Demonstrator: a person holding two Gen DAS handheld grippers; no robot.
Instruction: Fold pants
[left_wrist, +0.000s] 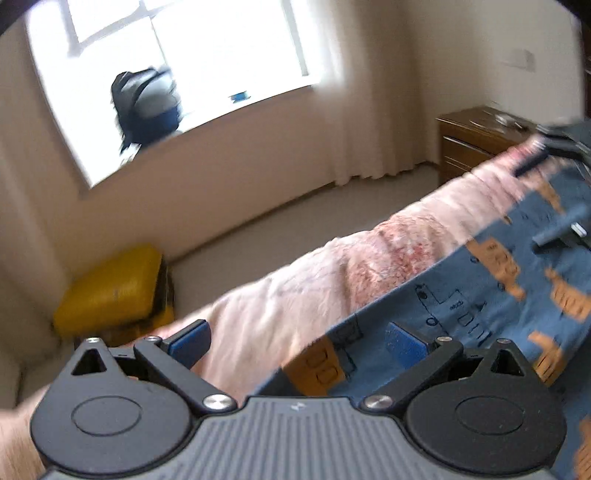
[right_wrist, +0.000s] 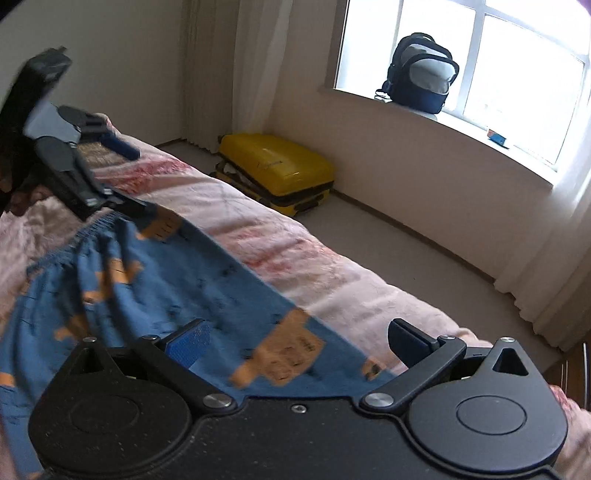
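Blue pants with orange truck prints (left_wrist: 480, 295) lie spread on a pink bedspread (left_wrist: 295, 295). My left gripper (left_wrist: 295, 339) is open, its blue pads wide apart over the pants' edge, holding nothing. My right gripper (right_wrist: 295, 339) is also open, above the other end of the pants (right_wrist: 166, 280). In the right wrist view the left gripper (right_wrist: 122, 177) shows at the far left by the elastic waistband (right_wrist: 70, 247). In the left wrist view the right gripper (left_wrist: 546, 199) shows at the far right over the pants.
The bedspread's edge (right_wrist: 332, 258) drops to a beige carpet (right_wrist: 406, 240). A yellow suitcase (right_wrist: 277, 170) lies on the floor by the wall. A backpack (right_wrist: 421, 74) sits on the window sill. A wooden nightstand (left_wrist: 476, 140) stands by the curtain.
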